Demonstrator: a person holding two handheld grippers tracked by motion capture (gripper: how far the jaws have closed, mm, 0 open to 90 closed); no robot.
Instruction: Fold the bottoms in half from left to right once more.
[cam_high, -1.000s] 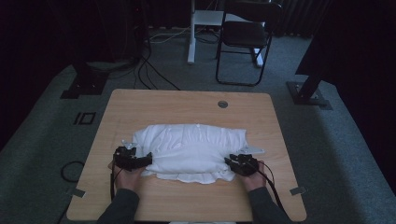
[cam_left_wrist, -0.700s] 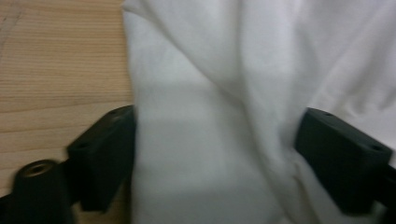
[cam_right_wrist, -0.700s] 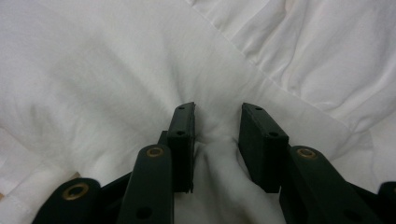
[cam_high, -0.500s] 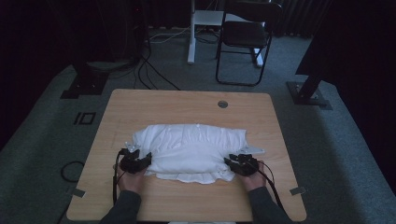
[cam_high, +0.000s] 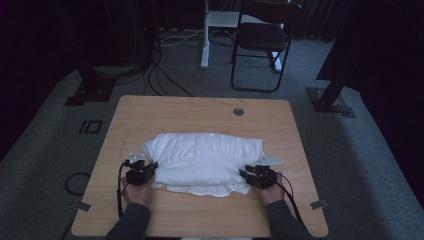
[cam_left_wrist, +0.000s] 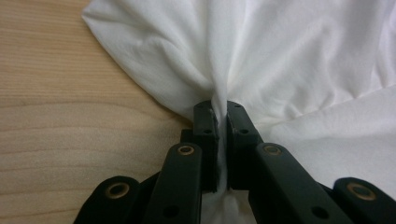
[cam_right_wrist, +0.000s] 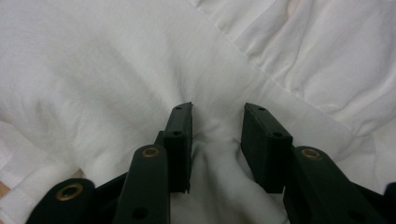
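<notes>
A bunched white cloth (cam_high: 205, 155) lies on the wooden table (cam_high: 200, 107), nearer the front edge. My left gripper (cam_high: 150, 167) is at the cloth's left end. In the left gripper view its jaws have just closed, and the left gripper (cam_left_wrist: 220, 116) is shut on a pinched fold of the cloth (cam_left_wrist: 289, 56). My right gripper (cam_high: 246, 174) rests at the cloth's right end. In the right gripper view the right gripper (cam_right_wrist: 217, 116) has been opening slightly; its jaws stand apart over the cloth (cam_right_wrist: 93, 70), with loose fabric bulging between them.
A round cable hole (cam_high: 238, 111) sits near the table's far edge. Beyond the table stand a black chair (cam_high: 262, 40) and a white post (cam_high: 205, 35). Cables run across the grey floor at the left.
The left gripper's jaws have drawn together on the cloth's left edge. The right gripper has kept its place at the right end.
</notes>
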